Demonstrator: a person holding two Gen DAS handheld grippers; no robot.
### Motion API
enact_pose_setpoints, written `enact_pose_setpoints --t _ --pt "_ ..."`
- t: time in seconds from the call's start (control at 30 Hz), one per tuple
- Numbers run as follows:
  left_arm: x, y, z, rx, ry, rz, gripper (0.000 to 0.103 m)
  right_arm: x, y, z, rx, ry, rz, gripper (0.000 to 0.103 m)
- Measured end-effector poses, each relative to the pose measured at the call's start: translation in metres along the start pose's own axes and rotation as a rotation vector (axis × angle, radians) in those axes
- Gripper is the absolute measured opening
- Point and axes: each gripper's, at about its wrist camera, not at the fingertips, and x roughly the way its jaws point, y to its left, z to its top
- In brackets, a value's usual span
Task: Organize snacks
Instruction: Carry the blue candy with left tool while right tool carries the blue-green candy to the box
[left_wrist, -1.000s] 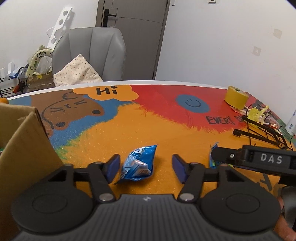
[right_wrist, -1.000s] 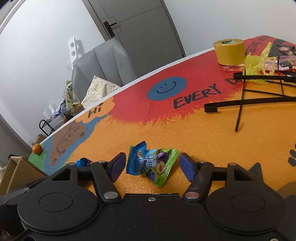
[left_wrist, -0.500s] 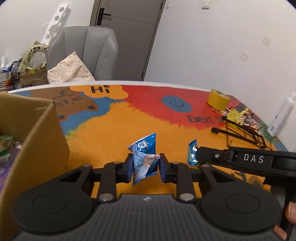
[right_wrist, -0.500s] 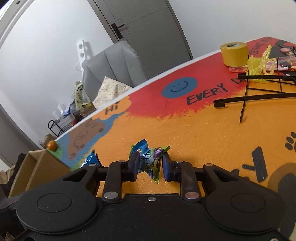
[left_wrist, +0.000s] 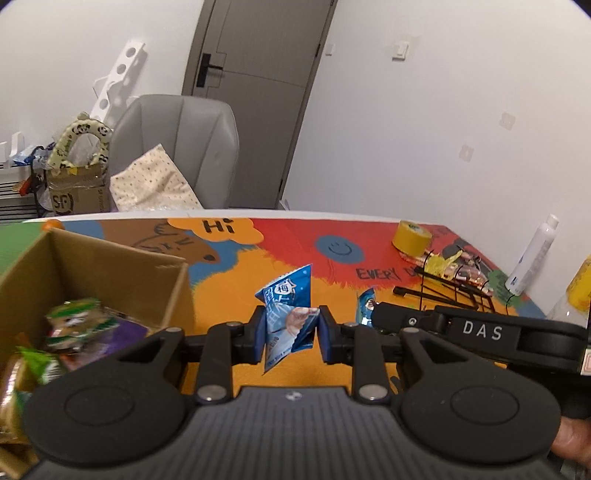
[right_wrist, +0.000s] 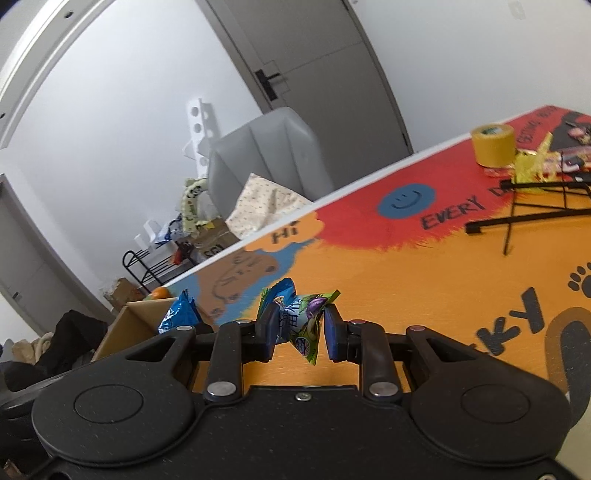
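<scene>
My left gripper (left_wrist: 290, 334) is shut on a blue snack packet (left_wrist: 290, 314), held above the colourful table. To its left stands an open cardboard box (left_wrist: 92, 266) with several green and purple snack packets (left_wrist: 79, 325) inside. My right gripper (right_wrist: 301, 328) is shut on a green and blue snack packet (right_wrist: 304, 325), also lifted off the table. In the right wrist view the blue snack packet (right_wrist: 179, 314) shows at the left, in front of the cardboard box (right_wrist: 129, 321). In the left wrist view the right gripper's black body (left_wrist: 480, 332) reaches in from the right, with its packet's blue end (left_wrist: 365, 302) showing.
A yellow tape roll (left_wrist: 412, 238) and a black wire rack (left_wrist: 454, 288) sit at the table's far right, next to a white bottle (left_wrist: 532, 254). A grey chair (left_wrist: 177, 147) with a dotted cushion stands behind the table. An orange (right_wrist: 160, 293) lies by the box.
Both grippers have shut on their snack packets and lifted them off the table. The box has come further into the left wrist view.
</scene>
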Motion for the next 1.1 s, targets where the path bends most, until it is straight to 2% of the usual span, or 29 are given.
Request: enact_pose_setpoints --t 0.6,0.83,1.1 --pt "-0.084 0.055 0.005 -0.05 -0.086 0.055 0.027 -0.022 0.077 -0.019 -0.072 -0.01 0.076 0.024" --pt "-0.098 0.083 0.01 -0.064 -0.091 0.076 0.027 -0.011 0.108 -0.022 -0.122 0.012 0.101 0.024" --pt "-0.1 0.123 0.002 -0.131 -0.056 0.115 0.027 0.01 0.133 -0.028 -0.147 0.042 0.13 0.024"
